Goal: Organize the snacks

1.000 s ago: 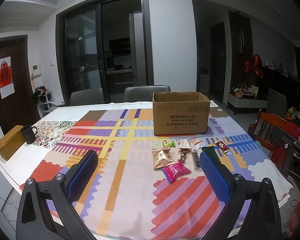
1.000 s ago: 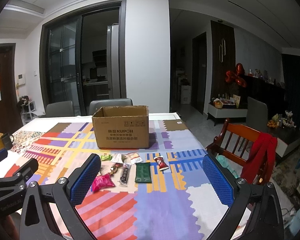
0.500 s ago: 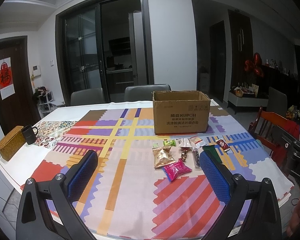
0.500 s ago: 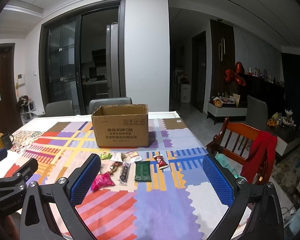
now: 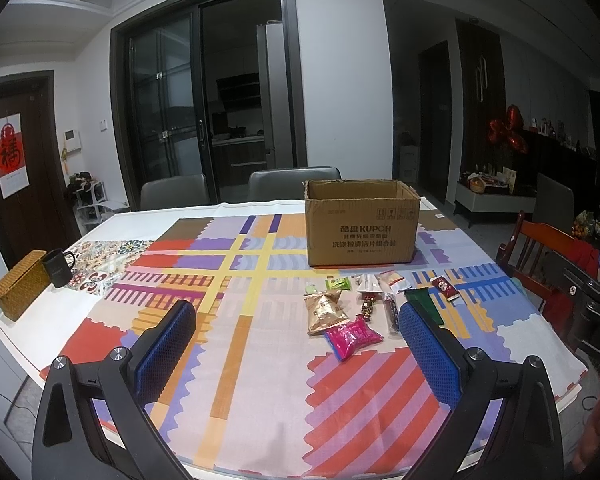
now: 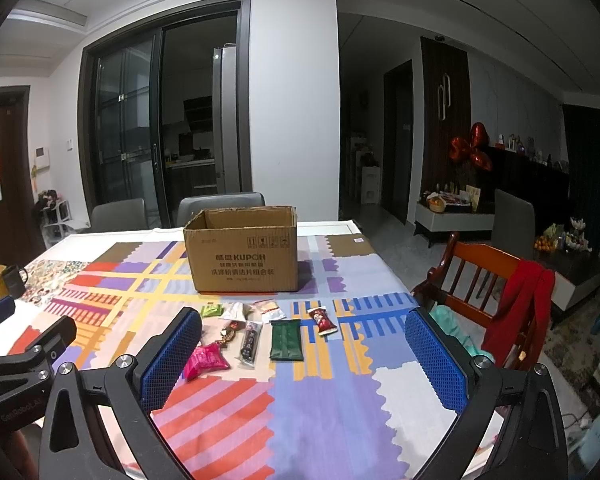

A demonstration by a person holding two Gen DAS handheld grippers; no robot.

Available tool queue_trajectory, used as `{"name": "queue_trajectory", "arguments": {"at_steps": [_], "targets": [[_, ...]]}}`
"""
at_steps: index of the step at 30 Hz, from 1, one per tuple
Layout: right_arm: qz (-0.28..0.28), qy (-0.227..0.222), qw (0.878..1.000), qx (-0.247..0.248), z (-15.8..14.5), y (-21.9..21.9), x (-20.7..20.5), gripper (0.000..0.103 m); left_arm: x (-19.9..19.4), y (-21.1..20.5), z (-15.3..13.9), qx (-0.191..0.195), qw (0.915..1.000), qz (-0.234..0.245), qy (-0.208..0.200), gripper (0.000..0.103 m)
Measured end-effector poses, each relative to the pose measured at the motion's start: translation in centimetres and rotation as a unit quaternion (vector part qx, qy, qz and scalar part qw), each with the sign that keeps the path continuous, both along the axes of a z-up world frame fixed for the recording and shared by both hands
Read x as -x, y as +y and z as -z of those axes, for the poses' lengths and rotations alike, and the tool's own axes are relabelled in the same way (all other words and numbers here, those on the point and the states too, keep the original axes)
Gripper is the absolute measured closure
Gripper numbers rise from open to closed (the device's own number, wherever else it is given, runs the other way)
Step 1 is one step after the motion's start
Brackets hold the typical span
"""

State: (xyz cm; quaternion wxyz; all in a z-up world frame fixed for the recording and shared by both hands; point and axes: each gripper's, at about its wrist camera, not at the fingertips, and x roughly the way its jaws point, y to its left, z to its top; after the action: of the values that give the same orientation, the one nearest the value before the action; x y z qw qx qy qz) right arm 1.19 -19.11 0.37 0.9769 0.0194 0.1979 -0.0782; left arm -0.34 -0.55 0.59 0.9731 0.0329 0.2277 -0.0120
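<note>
Not yet started — left gripper [image 5: 296,336] and right gripper [image 6: 304,344] both spread wide and empty above the table's near edge, snacks [image 6: 260,328] scattered mid-table just before the open box [image 6: 242,248] — next, likely lowering onto one packet.

White walls, white stepped ceiling; room dim. Dark-framed sliding glass doors [image 5: 204,112] in far wall, unlit kitchen beyond. Two grey chairs [image 5: 292,184] at tabletop's far edge. Tabletop [image 5: 236,360] under multicoloured patchwork cloth. Dark wooden door [image 5: 16,168] at left with red poster [image 5: 10,152]. Wicker box [image 5: 20,284] and black mug [image 5: 58,268] near left edge. Wooden chair [image 6: 480,276] at right, red garment [image 6: 520,308] draped over it. Red foil balloons [image 6: 470,152] over dark sideboard.
</note>
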Motion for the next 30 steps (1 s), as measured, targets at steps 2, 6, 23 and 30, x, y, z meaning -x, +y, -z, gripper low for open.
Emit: {"name": "queue_trajectory", "arguments": {"at_steps": [2, 6, 23, 30], "targets": [[0.000, 0.000, 1.000, 0.000, -0.02, 0.00, 0.01, 0.000, -0.01, 0.00, -0.01, -0.001, 1.0000, 0.000, 0.000, 0.000], [0.000, 0.000, 1.000, 0.000, -0.05, -0.01, 0.01, 0.000, 0.01, 0.04, 0.16, -0.001, 1.0000, 0.000, 0.000, 0.000], [0.000, 0.000, 1.000, 0.000, 0.13, 0.12, 0.04, 0.000, 0.33, 0.26, 0.81, 0.000, 1.0000, 0.001, 0.005, 0.000], [-0.002, -0.002, 1.000, 0.003, 0.05, 0.20, 0.11, 0.000, 0.73, 0.35, 0.56, 0.003, 1.0000, 0.002, 0.006, 0.000]]}}
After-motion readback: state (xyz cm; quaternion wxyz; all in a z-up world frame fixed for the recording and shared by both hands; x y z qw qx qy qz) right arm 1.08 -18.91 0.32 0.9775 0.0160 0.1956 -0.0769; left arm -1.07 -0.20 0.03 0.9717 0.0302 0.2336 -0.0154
